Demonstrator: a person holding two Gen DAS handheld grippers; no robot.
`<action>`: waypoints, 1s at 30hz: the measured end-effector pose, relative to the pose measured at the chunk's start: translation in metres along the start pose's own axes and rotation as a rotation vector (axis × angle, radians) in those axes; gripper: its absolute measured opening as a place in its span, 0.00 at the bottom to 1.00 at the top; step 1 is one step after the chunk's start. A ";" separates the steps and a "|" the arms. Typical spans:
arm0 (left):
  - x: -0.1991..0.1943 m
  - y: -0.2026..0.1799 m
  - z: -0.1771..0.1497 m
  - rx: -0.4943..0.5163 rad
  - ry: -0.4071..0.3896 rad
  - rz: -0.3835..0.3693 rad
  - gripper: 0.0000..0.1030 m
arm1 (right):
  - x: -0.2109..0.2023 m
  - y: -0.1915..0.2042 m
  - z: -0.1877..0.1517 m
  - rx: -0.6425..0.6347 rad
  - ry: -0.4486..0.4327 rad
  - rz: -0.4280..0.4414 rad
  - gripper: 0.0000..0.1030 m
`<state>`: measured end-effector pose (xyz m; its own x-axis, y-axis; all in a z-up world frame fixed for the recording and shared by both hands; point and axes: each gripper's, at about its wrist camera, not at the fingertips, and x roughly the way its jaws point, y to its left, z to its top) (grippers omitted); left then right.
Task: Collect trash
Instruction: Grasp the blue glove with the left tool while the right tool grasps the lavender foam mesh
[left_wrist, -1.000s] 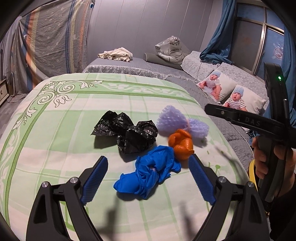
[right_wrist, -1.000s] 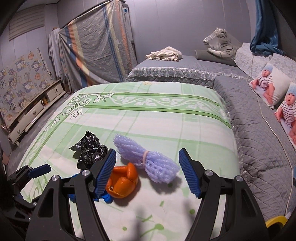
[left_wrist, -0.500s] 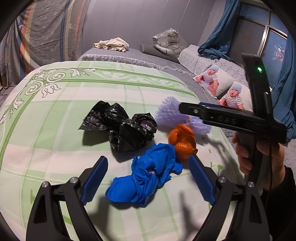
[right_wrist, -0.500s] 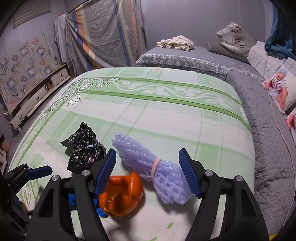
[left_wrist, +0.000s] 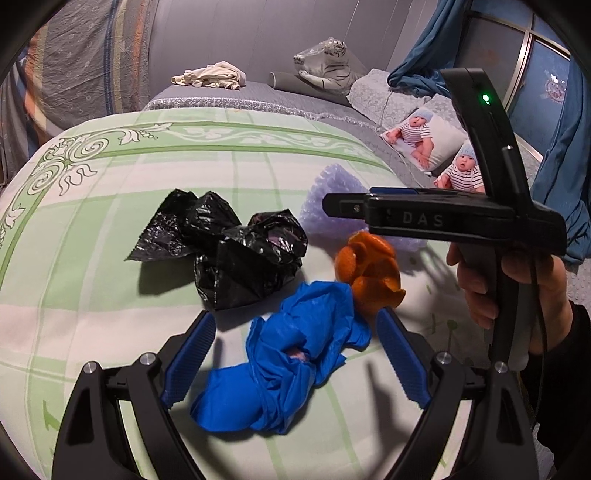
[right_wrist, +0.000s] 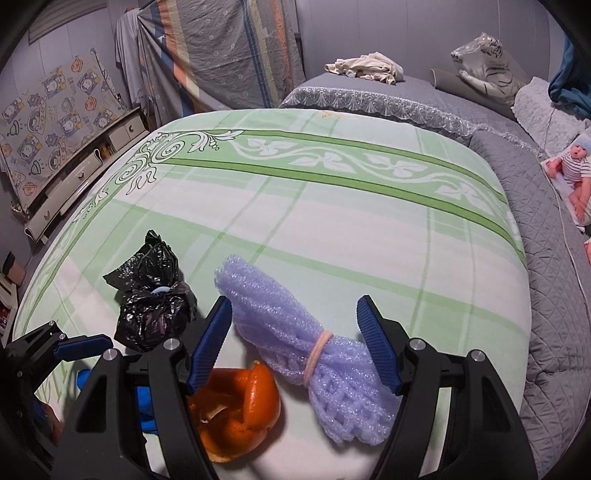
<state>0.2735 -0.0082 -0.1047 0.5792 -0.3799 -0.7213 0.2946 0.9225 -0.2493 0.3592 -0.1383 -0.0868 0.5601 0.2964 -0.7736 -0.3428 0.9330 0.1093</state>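
Four pieces of trash lie on the green-and-white bedspread (left_wrist: 92, 206): a crumpled blue glove (left_wrist: 291, 362), a black plastic bag (left_wrist: 229, 251), an orange peel (left_wrist: 369, 273) and a purple foam net (right_wrist: 306, 347) tied with a rubber band. My left gripper (left_wrist: 295, 362) is open, its jaws on either side of the blue glove. My right gripper (right_wrist: 295, 343) is open, its jaws straddling the purple foam net; from the side it shows in the left wrist view (left_wrist: 436, 218), above the peel. The peel (right_wrist: 236, 410) and black bag (right_wrist: 155, 306) lie left of the net.
A grey quilted bed (right_wrist: 546, 258) borders the bedspread on the right, with baby-print pillows (left_wrist: 432, 140), a tiger plush (left_wrist: 328, 66) and a cloth heap (left_wrist: 210, 75). A low drawer cabinet (right_wrist: 81, 173) stands at the left wall.
Both grippers have moved forward and down toward the trash. The left now brackets the blue glove; the right has moved in over the purple foam net. Both stay open.
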 end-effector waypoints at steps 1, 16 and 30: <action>-0.001 0.000 -0.003 -0.003 0.003 -0.002 0.83 | 0.002 0.000 0.000 0.000 0.004 0.004 0.64; 0.011 0.006 -0.010 -0.030 0.038 -0.024 0.50 | 0.021 -0.009 0.001 0.031 0.035 0.025 0.53; 0.011 -0.009 -0.016 0.057 0.056 -0.021 0.26 | 0.025 0.000 0.004 0.012 0.072 0.033 0.26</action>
<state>0.2657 -0.0194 -0.1207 0.5295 -0.3936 -0.7514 0.3504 0.9082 -0.2289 0.3762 -0.1297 -0.1032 0.4927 0.3118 -0.8124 -0.3506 0.9256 0.1426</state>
